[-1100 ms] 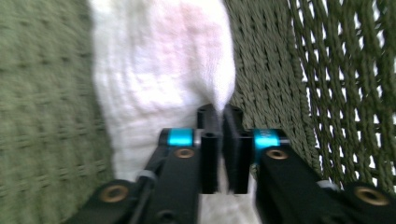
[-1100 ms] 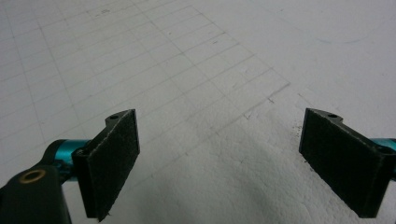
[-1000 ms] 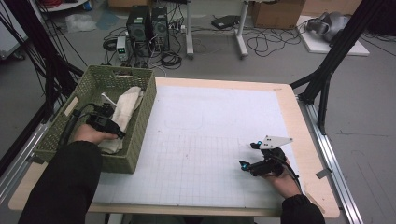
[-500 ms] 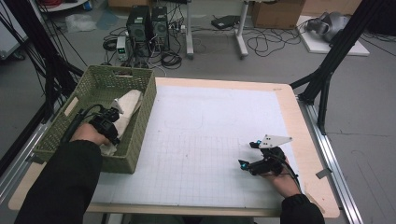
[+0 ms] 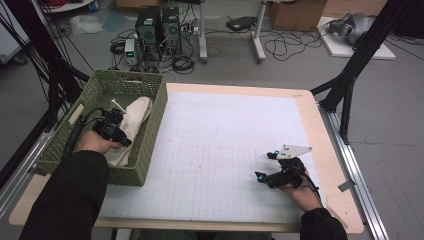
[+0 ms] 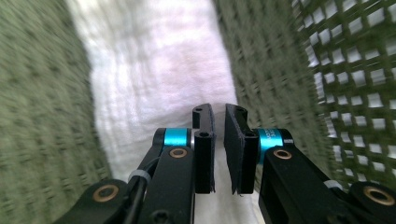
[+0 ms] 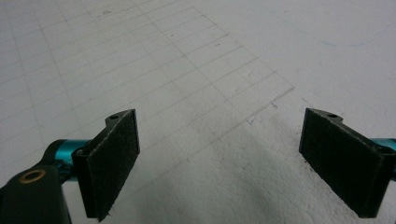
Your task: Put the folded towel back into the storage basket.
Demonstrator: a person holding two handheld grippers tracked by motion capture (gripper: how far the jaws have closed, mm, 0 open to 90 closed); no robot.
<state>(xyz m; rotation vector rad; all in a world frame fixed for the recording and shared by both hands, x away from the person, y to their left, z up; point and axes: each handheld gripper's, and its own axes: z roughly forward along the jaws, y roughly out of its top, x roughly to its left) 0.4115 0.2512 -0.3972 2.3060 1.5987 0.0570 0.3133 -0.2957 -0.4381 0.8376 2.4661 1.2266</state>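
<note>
A white towel (image 5: 137, 114) lies inside the green woven basket (image 5: 154, 131) at the table's left. My left gripper (image 5: 120, 136) is down in the basket on top of the towel. In the left gripper view its jaws (image 6: 218, 126) stand almost together, a thin slit between the pads, and the towel (image 6: 154, 74) runs up to their tips as if pinched there. My right gripper (image 5: 265, 165) rests low over the white grid mat (image 5: 220, 125) at the near right. It stands wide open (image 7: 219, 163), with bare mat between its pads.
The basket's mesh wall (image 6: 355, 79) rises close on the right of the left jaws. Wooden table edge (image 5: 320, 130) borders the mat. Computers and cables (image 5: 160, 25) sit on the floor beyond the table, and a black frame leg (image 5: 350, 75) stands at the right.
My left hand and gripper have shifted slightly nearer and to the right inside the basket, over the towel. The right gripper has stayed put.
</note>
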